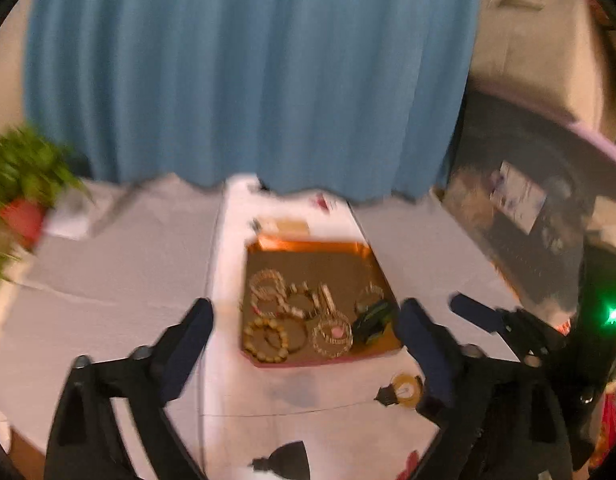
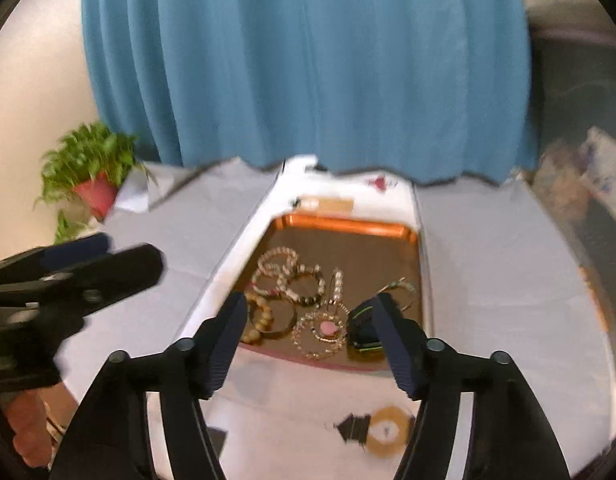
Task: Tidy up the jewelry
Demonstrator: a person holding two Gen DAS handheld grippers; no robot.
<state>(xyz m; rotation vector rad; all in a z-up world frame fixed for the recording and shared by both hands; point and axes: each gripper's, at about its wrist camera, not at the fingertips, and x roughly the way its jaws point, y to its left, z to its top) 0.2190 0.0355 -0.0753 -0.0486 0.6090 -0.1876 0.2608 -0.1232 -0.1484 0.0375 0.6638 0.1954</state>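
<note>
Left to right across a white-draped surface [image 2: 488,264]: potted plant [image 2: 89,168] at the far left edge, blue curtain [image 2: 308,60] behind. Left gripper [image 1: 303,332] spread wide, nothing between its fingers [image 1: 187,344]. At centre, a copper-coloured tray [image 2: 340,222] holding the jewelry — beaded bracelets [image 2: 283,276] toward the left, a chunky wooden-bead bracelet [image 2: 257,320] at the near left corner, a round gold pendant with a pink centre [image 2: 322,334] in the middle, a dark green-edged piece [image 2: 362,330] and a thin bangle [image 2: 400,288] to the right. Right gripper [image 2: 312,340] also released and empty, poised just before the tray's near rim. On the cloth nearer the cameras, well apart from the tray, a gold ring-shaped piece with a black tassel [image 2: 382,428] still outside.

Likely trouble: bracelets overlapping and touching — closing on one could drag its neighbours or tangle them. Thin pieces lying flat could slip from the fingers. Both views blurred; finer detail unreadable.
</note>
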